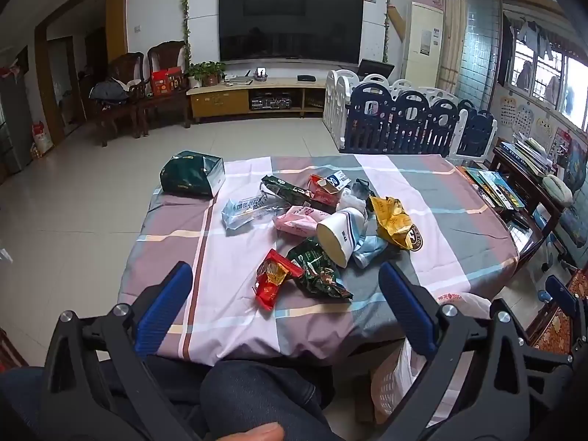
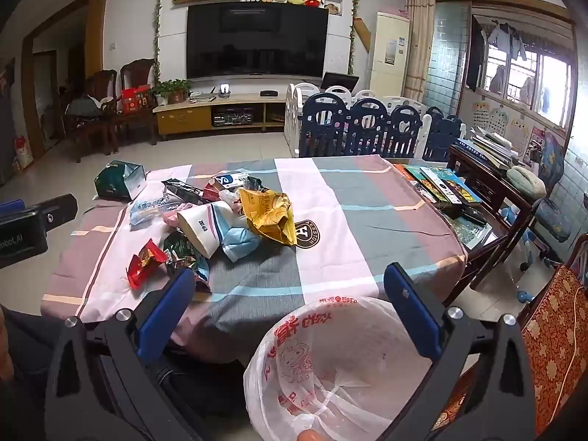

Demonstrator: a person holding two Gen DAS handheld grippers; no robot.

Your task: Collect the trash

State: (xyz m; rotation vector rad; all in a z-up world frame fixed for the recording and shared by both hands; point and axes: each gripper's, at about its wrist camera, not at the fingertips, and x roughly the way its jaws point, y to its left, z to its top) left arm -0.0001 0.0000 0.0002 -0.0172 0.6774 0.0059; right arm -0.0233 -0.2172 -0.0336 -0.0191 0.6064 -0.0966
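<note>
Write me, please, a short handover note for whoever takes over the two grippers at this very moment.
Left gripper: open, empty, short of the table.
Right gripper: open, empty, above the lined bin.
Trash: the wrappers, including a red wrapper and a yellow bag, and a paper cup lie piled mid-table.
Done: nothing visibly; the bin looks empty.
Left: move every piece into the bin.
</note>
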